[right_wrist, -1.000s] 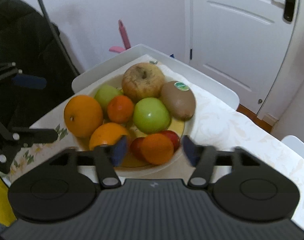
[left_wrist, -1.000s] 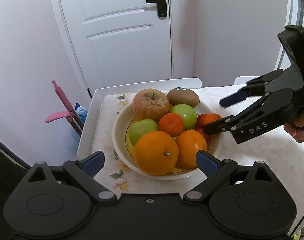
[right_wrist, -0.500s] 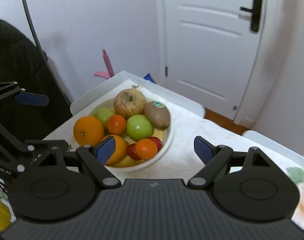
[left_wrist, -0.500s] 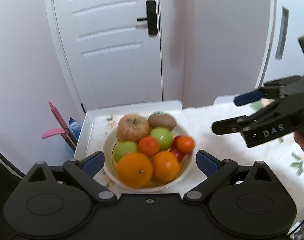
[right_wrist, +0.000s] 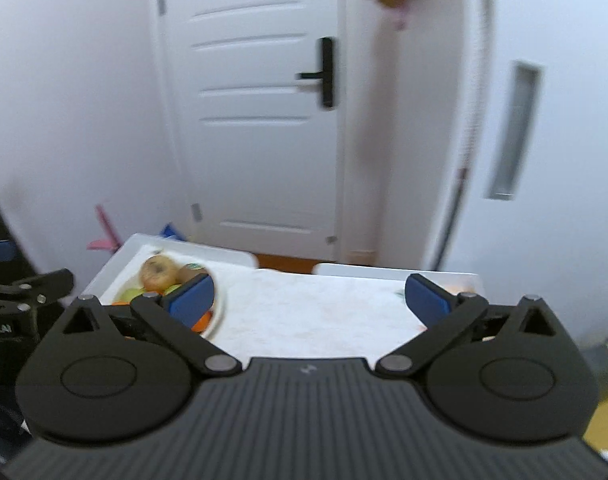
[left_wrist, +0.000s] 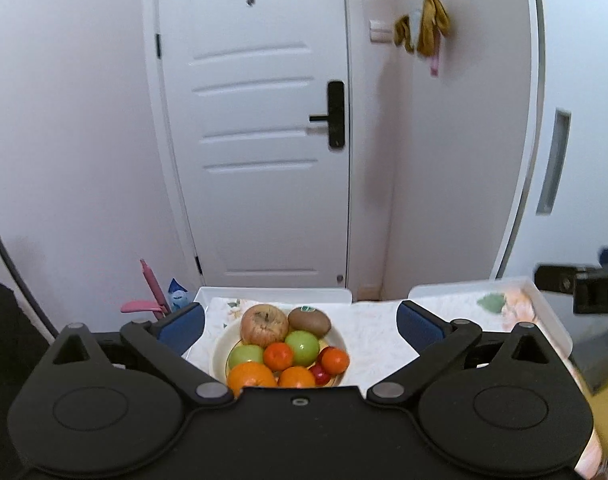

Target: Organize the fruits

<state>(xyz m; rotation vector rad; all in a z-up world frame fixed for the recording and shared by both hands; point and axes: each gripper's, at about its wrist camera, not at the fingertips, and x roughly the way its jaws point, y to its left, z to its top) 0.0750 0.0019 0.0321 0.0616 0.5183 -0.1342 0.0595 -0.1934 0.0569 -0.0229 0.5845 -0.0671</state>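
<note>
Both grippers raised over the bench, fingers spread and empty.

Left wrist view: the left gripper (left_wrist: pixel 299 324) has its blue-padded fingers (left_wrist: pixel 181 322) spread wide, touching nothing; the bowl (left_wrist: pixel 219 354) of fruits (left_wrist: pixel 287 354) sits on the bench (left_wrist: pixel 376 340) between and just beyond them, nearer the left finger, with the right gripper (left_wrist: pixel 580 286) at the far right edge. Right wrist view, blurred: the right gripper (right_wrist: pixel 308 298) also has its fingers (right_wrist: pixel 426 296) wide apart and holds nothing; the bowl (right_wrist: pixel 219 312) lies partly behind the left finger, the cloth-covered bench (right_wrist: pixel 316 312) fills the gap, and the left gripper (right_wrist: pixel 27 292) shows further left.
</note>
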